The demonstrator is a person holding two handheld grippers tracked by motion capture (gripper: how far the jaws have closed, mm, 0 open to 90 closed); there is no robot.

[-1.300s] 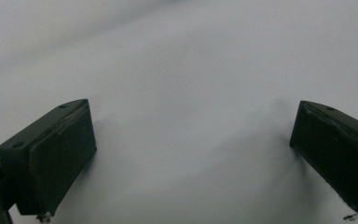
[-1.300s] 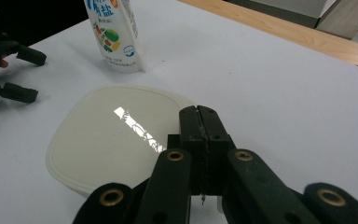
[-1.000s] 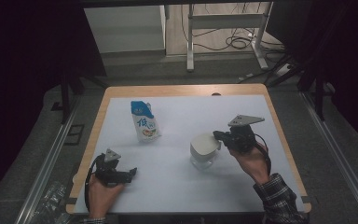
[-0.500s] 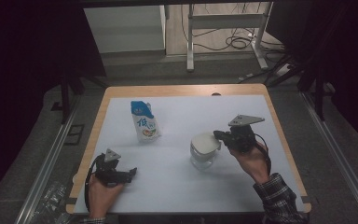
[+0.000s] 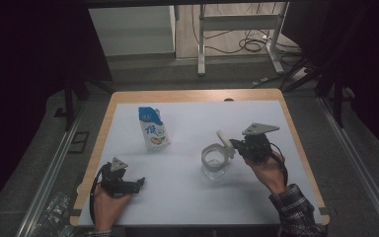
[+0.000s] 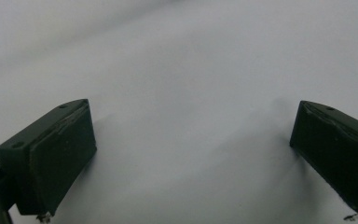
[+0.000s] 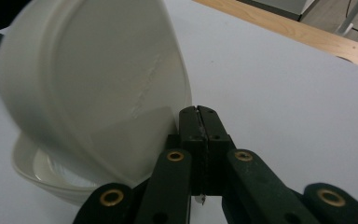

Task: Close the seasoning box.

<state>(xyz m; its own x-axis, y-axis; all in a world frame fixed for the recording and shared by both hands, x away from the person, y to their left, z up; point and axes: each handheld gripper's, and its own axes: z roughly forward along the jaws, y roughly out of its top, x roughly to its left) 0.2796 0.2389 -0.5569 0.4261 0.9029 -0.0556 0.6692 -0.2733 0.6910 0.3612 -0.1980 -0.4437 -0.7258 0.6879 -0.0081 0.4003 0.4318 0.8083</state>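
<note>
Your white lid (image 7: 93,88) is tipped up on edge over the clear, open tub (image 5: 213,160) mid-table, right of center.

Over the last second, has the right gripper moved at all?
No. The right gripper sits in the same spot beside the clear container, same gap to the milk carton.
</note>
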